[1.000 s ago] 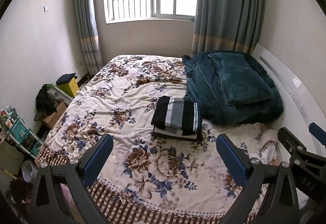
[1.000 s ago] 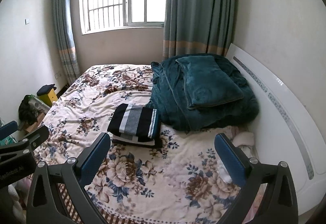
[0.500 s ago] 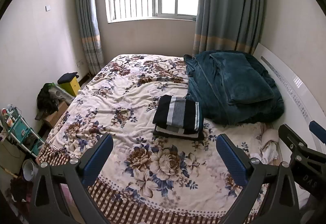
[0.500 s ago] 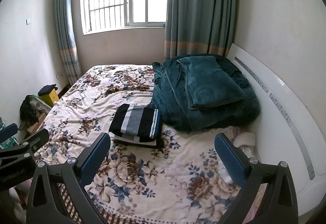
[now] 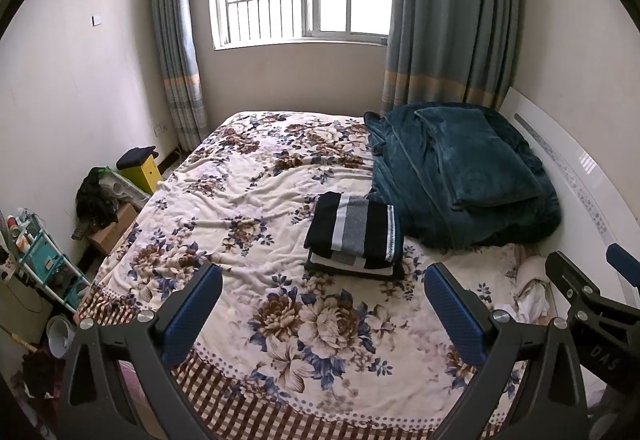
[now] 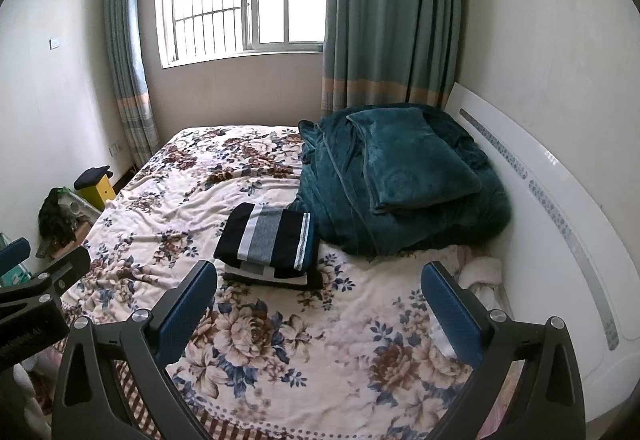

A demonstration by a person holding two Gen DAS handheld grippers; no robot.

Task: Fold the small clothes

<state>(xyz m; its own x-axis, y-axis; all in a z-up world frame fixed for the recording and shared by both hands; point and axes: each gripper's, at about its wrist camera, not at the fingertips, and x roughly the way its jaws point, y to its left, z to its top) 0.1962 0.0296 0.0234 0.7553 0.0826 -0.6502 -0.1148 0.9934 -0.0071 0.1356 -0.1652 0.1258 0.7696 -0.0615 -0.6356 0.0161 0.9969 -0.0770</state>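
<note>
Ahead of both pairs of jaws, a bed spread with a floral blanket [image 5: 240, 200] is seen, a heaped teal duvet [image 5: 460, 176] lying beyond the right fingers. Between and past the fingertips a stack of folded striped clothes [image 5: 354, 236] is set flat on the blanket. The left gripper [image 5: 322, 304] and right gripper [image 6: 320, 300] are held wide apart, nothing gripped
</note>
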